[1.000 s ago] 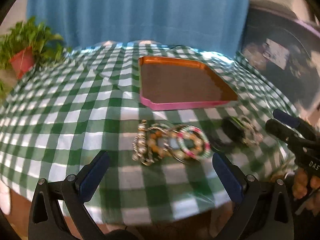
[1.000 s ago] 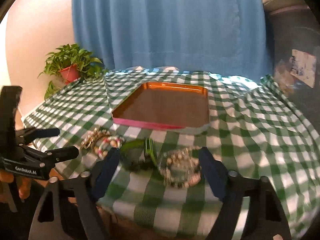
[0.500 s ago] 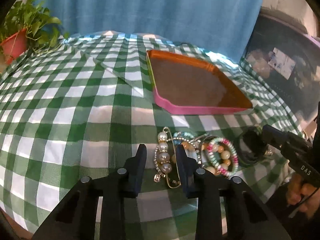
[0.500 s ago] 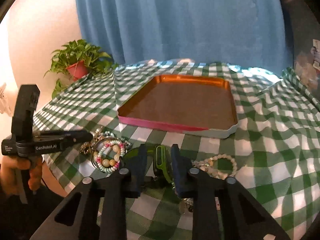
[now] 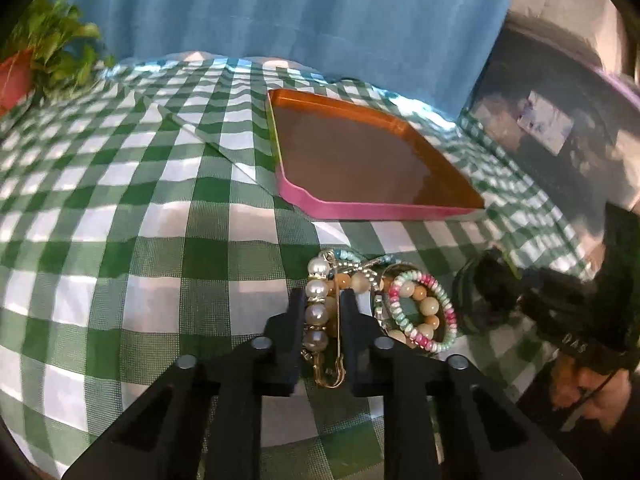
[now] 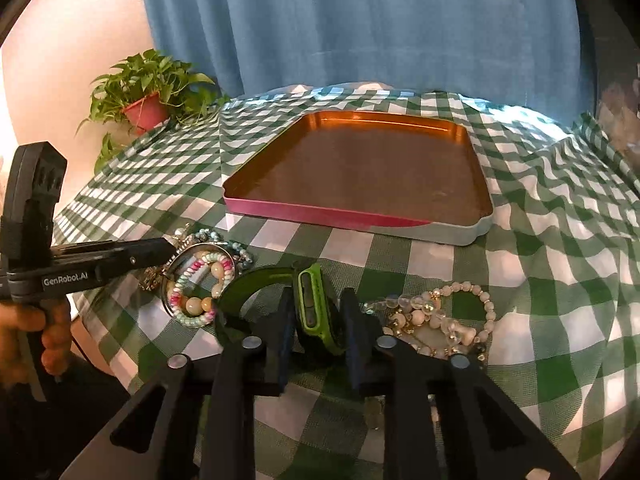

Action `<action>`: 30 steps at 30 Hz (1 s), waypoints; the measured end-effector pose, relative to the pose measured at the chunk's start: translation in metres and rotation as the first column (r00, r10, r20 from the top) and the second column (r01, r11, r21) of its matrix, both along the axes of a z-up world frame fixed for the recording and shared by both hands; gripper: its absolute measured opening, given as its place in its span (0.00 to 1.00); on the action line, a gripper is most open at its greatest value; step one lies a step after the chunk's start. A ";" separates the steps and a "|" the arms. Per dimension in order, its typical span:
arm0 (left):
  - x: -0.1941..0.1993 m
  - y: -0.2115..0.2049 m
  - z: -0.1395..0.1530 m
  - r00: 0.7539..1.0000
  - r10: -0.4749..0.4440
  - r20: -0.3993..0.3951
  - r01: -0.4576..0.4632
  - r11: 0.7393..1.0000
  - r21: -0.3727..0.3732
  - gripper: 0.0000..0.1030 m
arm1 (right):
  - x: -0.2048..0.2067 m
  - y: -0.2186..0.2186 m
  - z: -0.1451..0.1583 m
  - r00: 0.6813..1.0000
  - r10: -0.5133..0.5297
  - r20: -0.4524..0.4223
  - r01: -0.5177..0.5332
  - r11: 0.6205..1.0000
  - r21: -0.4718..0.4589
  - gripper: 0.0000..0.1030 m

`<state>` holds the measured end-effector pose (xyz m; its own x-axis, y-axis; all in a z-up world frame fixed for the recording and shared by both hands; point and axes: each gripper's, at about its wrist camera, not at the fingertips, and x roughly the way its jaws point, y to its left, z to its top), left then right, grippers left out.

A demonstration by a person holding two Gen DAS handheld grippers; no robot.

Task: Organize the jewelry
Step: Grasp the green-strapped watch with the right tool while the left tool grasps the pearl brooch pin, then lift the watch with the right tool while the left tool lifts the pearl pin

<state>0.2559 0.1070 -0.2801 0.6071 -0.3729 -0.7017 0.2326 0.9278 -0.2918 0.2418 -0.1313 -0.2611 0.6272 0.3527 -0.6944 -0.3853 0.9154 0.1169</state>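
A table under a green-and-white checked cloth (image 6: 540, 216) stands before a blue curtain (image 6: 360, 24), with a pale wall (image 6: 80, 40) to the left, a leafy plant in a red pot (image 6: 146, 92) at the table's far left corner, and light falling in patches across the cloth.

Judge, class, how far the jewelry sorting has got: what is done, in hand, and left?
Done: nothing; the tray holds no jewelry. In hand: the left gripper, jaws closing, has the pearl pin between them; the right gripper clamps the green band. Left: beaded bracelets on the cloth.
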 end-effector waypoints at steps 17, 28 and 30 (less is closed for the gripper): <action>-0.009 0.021 0.016 0.996 0.072 0.044 -0.066 0.991 -0.115 0.12 | -0.008 -0.005 0.013 0.999 0.006 0.043 -0.009 0.998 0.060 0.13; -0.017 0.031 0.001 0.989 0.136 -0.064 -0.142 0.984 -0.103 0.30 | -0.004 0.002 0.006 0.999 0.039 0.009 -0.040 0.998 0.049 0.15; -0.021 0.032 0.001 0.989 0.135 -0.066 -0.142 0.984 -0.112 0.36 | -0.004 0.004 0.004 0.999 0.042 0.004 -0.042 0.998 0.039 0.17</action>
